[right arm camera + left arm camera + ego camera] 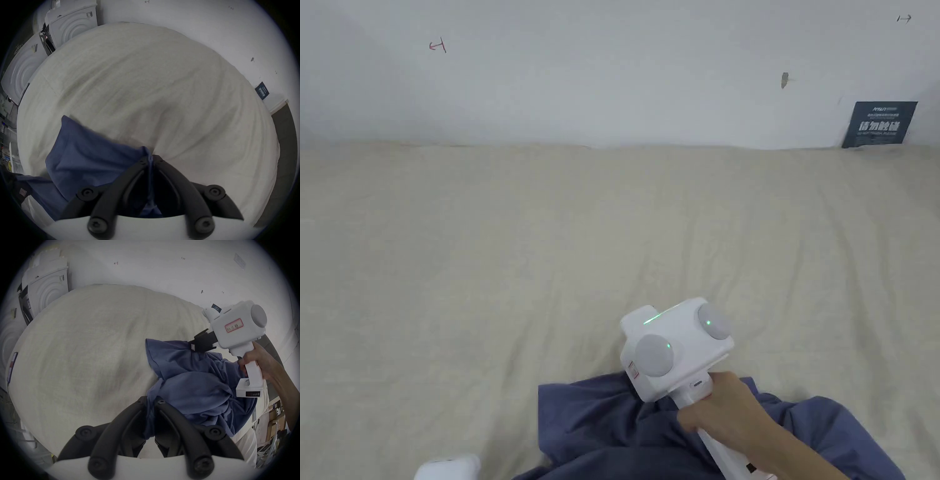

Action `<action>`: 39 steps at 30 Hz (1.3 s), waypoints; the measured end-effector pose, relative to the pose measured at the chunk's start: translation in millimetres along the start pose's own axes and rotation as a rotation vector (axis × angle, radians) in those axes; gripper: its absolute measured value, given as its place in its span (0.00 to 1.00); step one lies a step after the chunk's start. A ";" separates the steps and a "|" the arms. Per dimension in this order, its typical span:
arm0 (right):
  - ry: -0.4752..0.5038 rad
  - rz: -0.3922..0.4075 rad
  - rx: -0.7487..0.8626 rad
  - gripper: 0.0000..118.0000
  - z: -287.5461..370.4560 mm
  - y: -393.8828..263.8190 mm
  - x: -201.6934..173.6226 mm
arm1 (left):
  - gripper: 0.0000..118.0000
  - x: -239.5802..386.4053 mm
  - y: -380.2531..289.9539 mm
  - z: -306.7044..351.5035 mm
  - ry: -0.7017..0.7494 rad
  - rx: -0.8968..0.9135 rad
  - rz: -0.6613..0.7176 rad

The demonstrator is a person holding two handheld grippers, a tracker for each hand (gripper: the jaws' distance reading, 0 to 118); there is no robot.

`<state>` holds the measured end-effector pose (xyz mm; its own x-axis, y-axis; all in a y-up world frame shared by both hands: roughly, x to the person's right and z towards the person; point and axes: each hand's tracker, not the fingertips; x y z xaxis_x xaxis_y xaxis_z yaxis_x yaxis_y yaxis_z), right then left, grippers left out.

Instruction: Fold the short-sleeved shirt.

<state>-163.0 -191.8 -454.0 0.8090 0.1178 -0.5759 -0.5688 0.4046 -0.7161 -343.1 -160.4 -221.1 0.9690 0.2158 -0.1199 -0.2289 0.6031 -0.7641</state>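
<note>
Crumpled dark blue short-sleeved cotton shirt [191, 386] lies at near edge of beige sheet-covered bed [550, 250]. Our left gripper [150, 402]: jaws clamped on shirt fabric. Our right gripper [150, 158]: jaws clamped on bunched shirt edge, lifted above bed. Hand [731, 412] holds white right gripper handle.
</note>
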 end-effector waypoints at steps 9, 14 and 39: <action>0.090 -0.109 0.094 0.06 51.7 13.6 28.9 | 0.06 6.4 12.1 18.1 0.001 0.026 -0.030; 0.121 -0.194 0.218 0.06 122.0 20.9 63.0 | 0.06 17.7 47.1 45.6 0.032 0.097 -0.117; -0.330 -0.485 1.015 0.06 566.5 -65.8 200.2 | 0.06 82.6 246.5 320.0 0.441 0.736 -0.283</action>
<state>120.5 318.9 -298.8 0.9927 -0.0782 -0.0923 0.0686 0.9922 -0.1037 -349.1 251.8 -216.5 0.9110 -0.2377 -0.3371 0.1688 0.9605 -0.2211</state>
